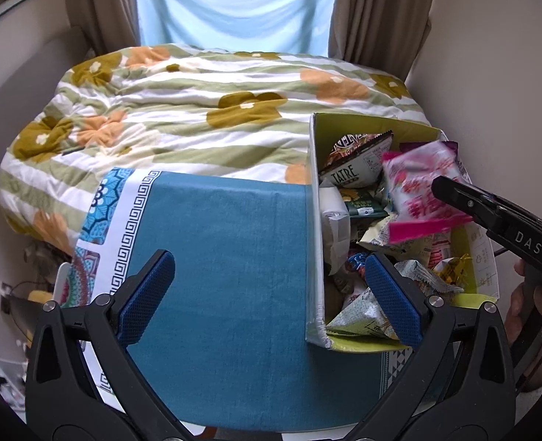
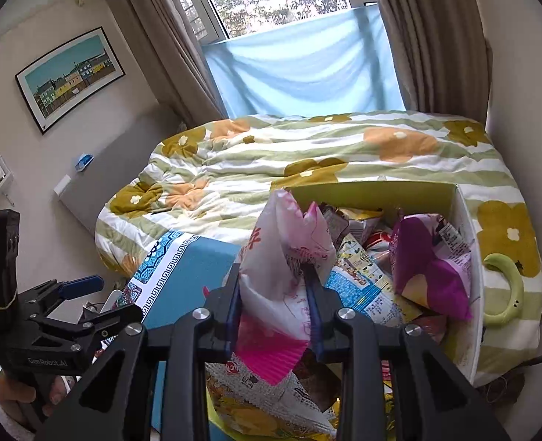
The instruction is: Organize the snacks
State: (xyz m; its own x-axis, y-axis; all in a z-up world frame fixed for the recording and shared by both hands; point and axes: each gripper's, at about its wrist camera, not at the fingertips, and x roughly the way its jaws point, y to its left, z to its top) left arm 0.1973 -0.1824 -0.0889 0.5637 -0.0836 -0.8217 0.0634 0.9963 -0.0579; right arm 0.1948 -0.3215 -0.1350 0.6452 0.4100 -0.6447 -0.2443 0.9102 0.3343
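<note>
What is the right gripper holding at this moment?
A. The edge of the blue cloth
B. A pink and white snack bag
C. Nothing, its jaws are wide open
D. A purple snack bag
B: in the right wrist view the right gripper has its two fingers pressed on the pink and white snack bag, held above the box of snacks; the purple bag lies untouched inside.

On the black body of the right tool [image 1: 454,193] I read "DAS". The left tool [image 2: 87,301] carries "GenRobot.AI". One snack packet [image 1: 355,163] in the box shows "TATRE". Other packets' print is too small to read.
</note>
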